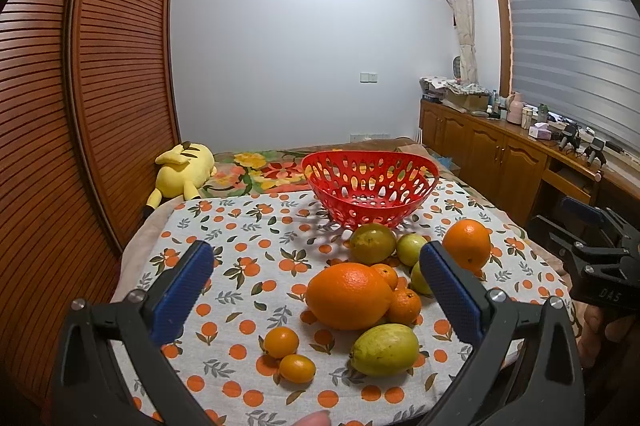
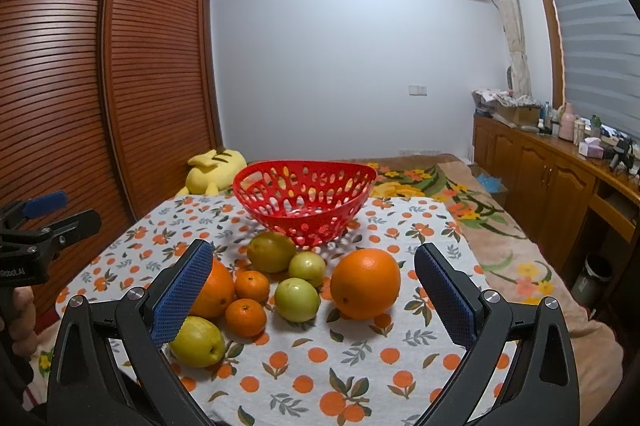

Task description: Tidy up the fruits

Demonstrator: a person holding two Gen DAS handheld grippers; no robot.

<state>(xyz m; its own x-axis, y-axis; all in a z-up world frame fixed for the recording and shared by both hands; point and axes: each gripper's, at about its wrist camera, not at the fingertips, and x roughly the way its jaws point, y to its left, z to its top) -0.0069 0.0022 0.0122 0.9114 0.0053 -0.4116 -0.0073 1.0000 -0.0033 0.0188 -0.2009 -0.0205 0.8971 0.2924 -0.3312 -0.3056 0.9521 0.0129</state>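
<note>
Zero fruits are in so far. The red basket [image 1: 368,153] stands empty at twelve o'clock of the pile, and its bare bottom shows through the holes. On my count, the whole job of organizing is still ahead.

Sweeping left to right across the left wrist view: the left claw [image 1: 316,253] hangs spread wide over the orange-print cloth [image 1: 248,226], gripping nothing. At its six o'clock sit two tiny oranges [image 1: 289,355], touching each other. Next comes the big orange [image 1: 349,296], dead centre between the blue pads. Two mandarins [image 1: 405,306] are pressed against its three o'clock side, and a yellow-green fruit [image 1: 384,349] lies just beside it at five o'clock. Toward the basket there's a darker green fruit [image 1: 373,243], then a small green one [image 1: 412,249], with another peeking out from behind the right pad. Furthest right is a second orange [image 1: 467,244], a little apart from the cluster.

Over in the right wrist view, the right claw [image 2: 315,252] is wide open too, and empty. That second orange sits loose on the cloth at roughly one o'clock of its gap, probably the easy first pick. I count ten pieces, all still on the cloth, all near the basket, and none has been lifted.
</note>
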